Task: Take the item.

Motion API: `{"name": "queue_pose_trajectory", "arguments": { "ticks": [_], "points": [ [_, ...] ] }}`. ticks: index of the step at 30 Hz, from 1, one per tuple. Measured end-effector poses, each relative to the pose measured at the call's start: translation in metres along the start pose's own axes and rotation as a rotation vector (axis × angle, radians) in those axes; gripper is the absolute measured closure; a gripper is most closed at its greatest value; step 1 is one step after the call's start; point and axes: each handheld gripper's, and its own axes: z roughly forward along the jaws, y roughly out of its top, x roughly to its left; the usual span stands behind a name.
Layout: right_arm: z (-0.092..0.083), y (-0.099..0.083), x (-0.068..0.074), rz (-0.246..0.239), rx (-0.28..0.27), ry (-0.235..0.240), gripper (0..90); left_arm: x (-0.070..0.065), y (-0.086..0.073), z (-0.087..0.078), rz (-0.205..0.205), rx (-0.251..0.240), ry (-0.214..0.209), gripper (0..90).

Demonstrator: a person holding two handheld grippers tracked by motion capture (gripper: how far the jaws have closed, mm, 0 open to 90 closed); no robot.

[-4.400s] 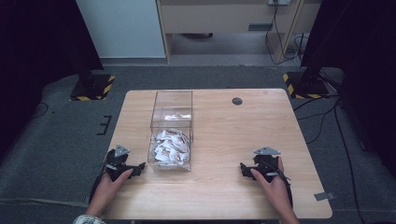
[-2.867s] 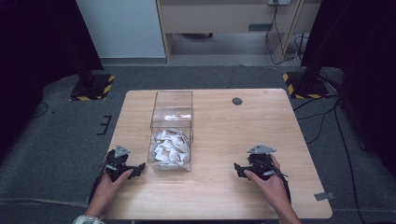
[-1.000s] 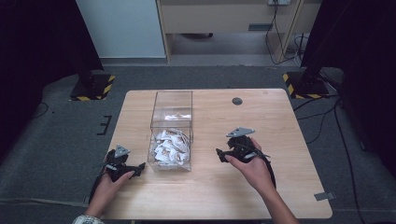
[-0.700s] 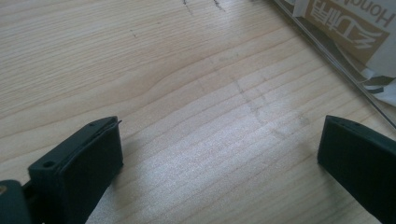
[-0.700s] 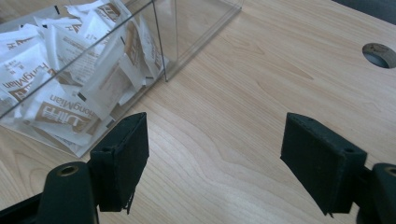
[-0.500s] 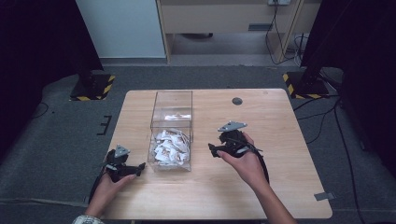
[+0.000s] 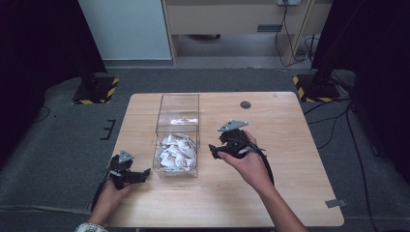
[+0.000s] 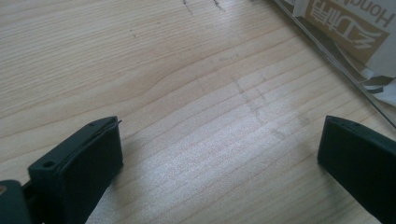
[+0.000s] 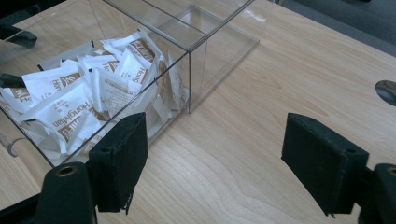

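Clear box (image 7: 177,135), two compartments: near one full of sachets (image 9: 74,98), far one empty. Right gripper (image 7: 216,150) beside box, jaws apart, empty. Left gripper (image 7: 143,174) on desk (image 7: 290,145), jaws apart, empty. No sachet taken yet.

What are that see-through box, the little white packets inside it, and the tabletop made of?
The box looks like clear rigid plastic, probably acrylic: see-through walls, crisp glued edges and faint reflections. The packets seem to be thin paper or paper-lined film, matte white with brown print, creased and crumpled. The table shows pale wood grain with a smooth, slightly shiny finish; solid wood or laminate, I cannot tell.
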Motion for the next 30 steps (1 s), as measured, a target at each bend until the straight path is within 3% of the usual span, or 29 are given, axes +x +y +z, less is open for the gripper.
{"name": "queue_pose_trajectory", "arguments": {
  "ticks": [9, 22, 30],
  "points": [
    [-0.003, 0.012, 0.000, 0.001, -0.006, 0.005, 22.2, 0.000, 0.000, 0.000, 0.000, 0.000, 0.000, 0.0],
    [0.003, 0.037, 0.010, -0.036, -0.003, 0.014, 21.3, 0.000, 0.000, 0.000, -0.001, 0.000, 0.000, 0.0],
    [0.006, 0.048, 0.020, -0.064, -0.018, 0.026, 27.2, 0.000, 0.000, 0.000, 0.000, -0.001, 0.000, 0.0]
  ]
}}
